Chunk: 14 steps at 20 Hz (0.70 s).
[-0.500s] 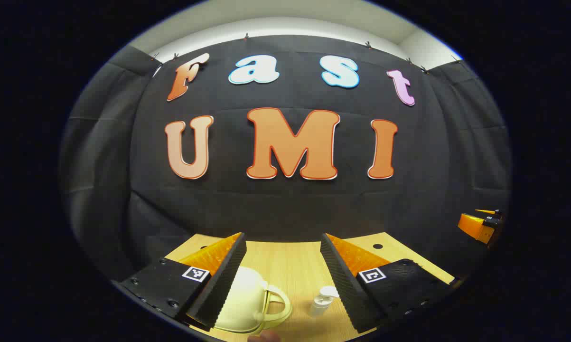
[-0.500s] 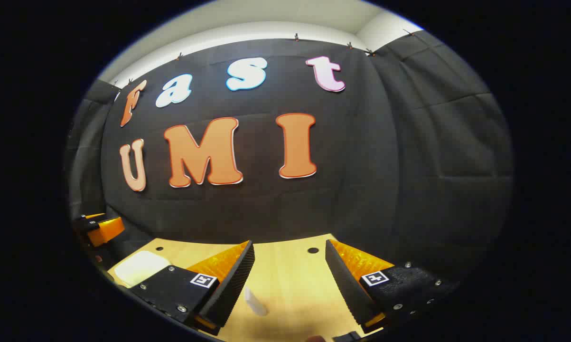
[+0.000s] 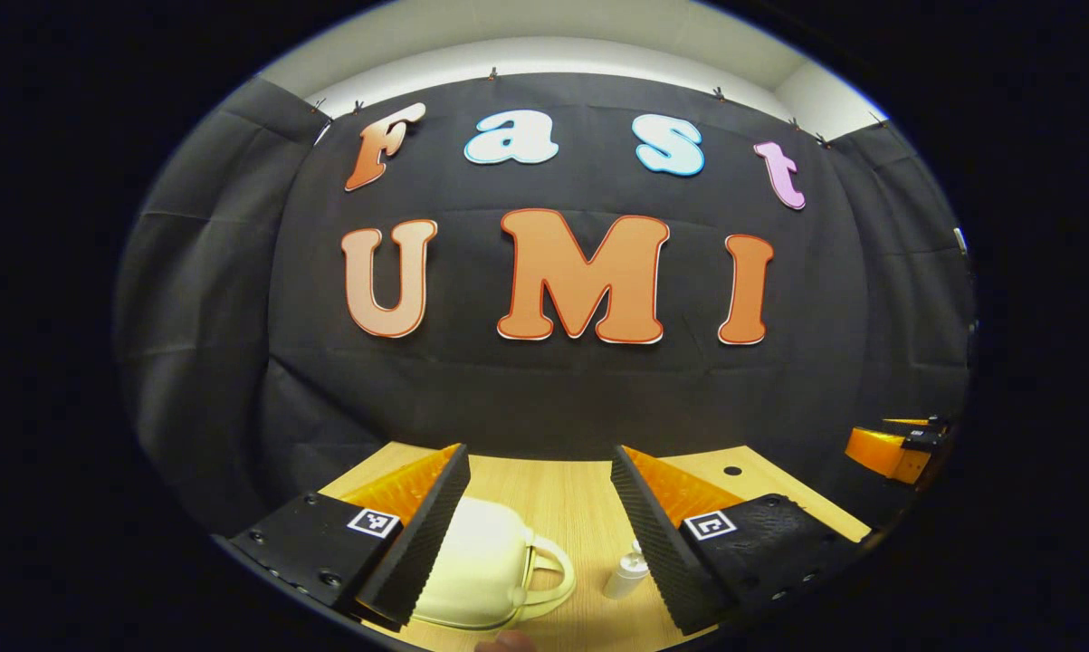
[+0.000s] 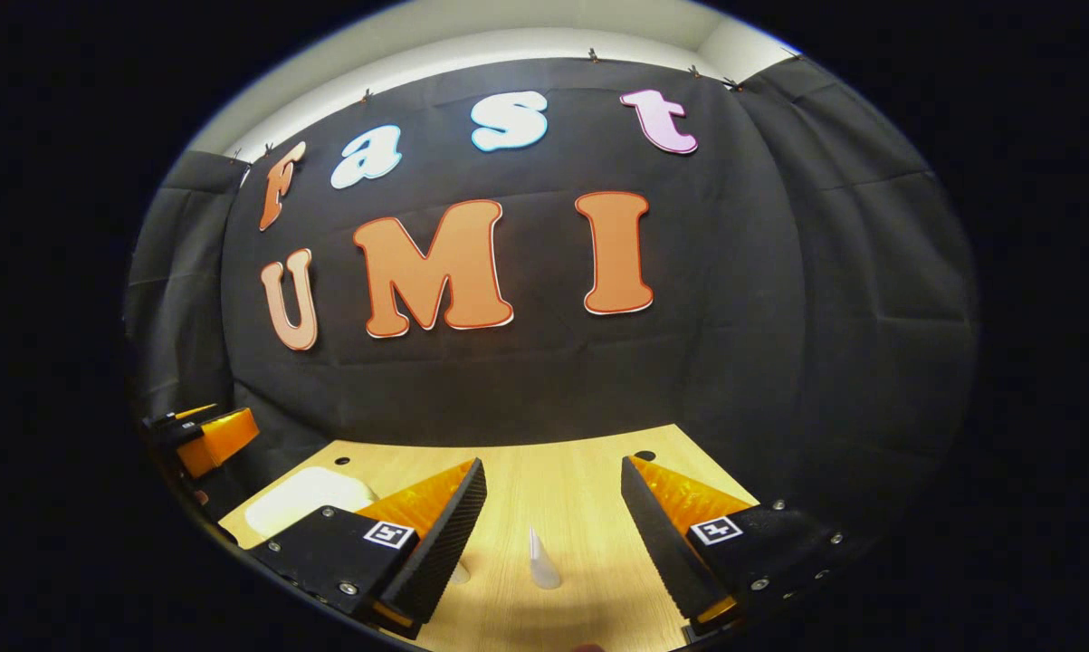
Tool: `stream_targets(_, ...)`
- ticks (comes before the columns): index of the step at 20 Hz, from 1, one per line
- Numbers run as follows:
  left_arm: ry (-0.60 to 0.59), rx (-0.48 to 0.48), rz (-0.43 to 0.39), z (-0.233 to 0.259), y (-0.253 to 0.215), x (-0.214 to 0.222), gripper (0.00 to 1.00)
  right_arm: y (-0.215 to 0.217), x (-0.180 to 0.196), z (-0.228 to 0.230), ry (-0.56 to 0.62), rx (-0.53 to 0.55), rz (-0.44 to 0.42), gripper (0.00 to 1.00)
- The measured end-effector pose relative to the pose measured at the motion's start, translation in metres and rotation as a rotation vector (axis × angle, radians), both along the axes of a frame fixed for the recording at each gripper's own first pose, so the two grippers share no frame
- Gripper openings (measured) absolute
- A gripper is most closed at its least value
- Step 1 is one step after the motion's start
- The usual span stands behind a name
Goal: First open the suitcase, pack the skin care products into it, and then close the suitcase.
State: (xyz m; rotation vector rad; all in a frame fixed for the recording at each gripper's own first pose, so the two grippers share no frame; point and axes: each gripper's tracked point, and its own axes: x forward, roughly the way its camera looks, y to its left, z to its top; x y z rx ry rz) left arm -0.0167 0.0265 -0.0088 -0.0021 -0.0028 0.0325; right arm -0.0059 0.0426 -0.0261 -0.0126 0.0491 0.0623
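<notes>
A small cream suitcase point(image 3: 476, 566) lies shut on the wooden table point(image 3: 562, 489), its handle toward the middle, partly behind my left gripper's near finger. A small white pump bottle point(image 3: 625, 572) stands to its right. My left gripper point(image 3: 537, 450) hovers open above them, holding nothing. In the right gripper view, a white tube point(image 4: 541, 561) lies on the table point(image 4: 553, 498) between the open fingers of my right gripper point(image 4: 553, 462), below them. The suitcase point(image 4: 304, 498) shows at the left there.
The black cloth wall stands just behind the table's far edge. Small dark holes point(image 3: 732, 470) point(image 4: 644, 455) mark the tabletop near the back. The right gripper point(image 3: 893, 450) shows at the far right of the left gripper view; the left gripper point(image 4: 205, 435) shows at the right gripper view's left.
Both views have shifted slightly. More of the table, the suitcase and the tube shows now in the right gripper view. Both grippers stay open.
</notes>
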Motion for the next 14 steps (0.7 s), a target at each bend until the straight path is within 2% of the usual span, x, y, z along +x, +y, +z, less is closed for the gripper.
stream_targets(8, -0.030, 0.084, -0.001, 0.004, 0.014, 0.001, 0.96, 0.013, 0.003, 0.002, -0.004, -0.013, -0.004, 0.95)
stream_targets(14, -0.028, 0.186, 0.042, -0.002, 0.018, 0.011, 0.99, 0.014, 0.009, -0.012, 0.034, -0.028, -0.001, 0.95)
